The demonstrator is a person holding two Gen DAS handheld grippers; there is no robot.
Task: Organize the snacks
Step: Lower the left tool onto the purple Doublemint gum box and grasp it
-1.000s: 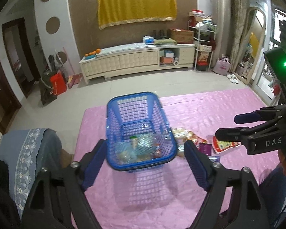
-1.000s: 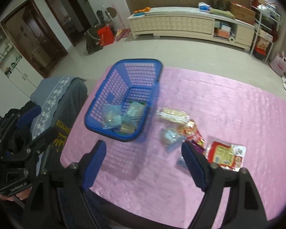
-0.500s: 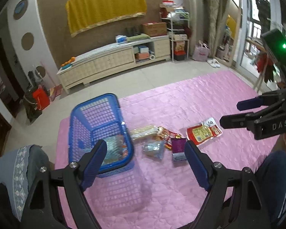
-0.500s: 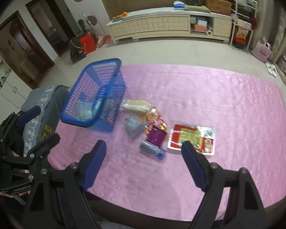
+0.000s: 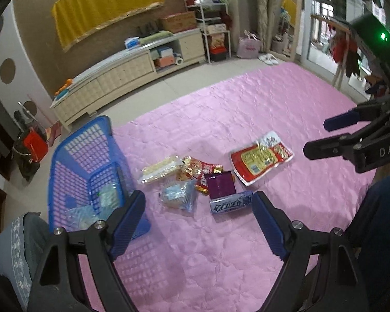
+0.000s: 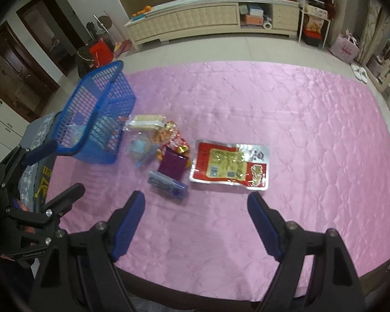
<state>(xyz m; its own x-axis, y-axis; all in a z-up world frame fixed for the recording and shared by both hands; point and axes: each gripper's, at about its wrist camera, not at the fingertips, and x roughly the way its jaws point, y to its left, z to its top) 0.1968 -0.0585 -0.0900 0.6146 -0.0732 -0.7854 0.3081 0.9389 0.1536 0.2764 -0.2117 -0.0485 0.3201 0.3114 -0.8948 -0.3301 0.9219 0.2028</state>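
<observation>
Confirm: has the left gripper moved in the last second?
Yes. The left gripper swung right: the blue basket, earlier centred between its jaws, now sits off to the left, with the loose snacks between them.

The blue gum pack (image 5: pixel 231 202) on the pink bedspread (image 5: pixel 247 109) reads "DOUBLEMINT" in white letters. The right gripper (image 5: pixel 322 137) carries "DAS" on its black body (cut off at the picture's edge). Print on the other packets is too small to read.
</observation>
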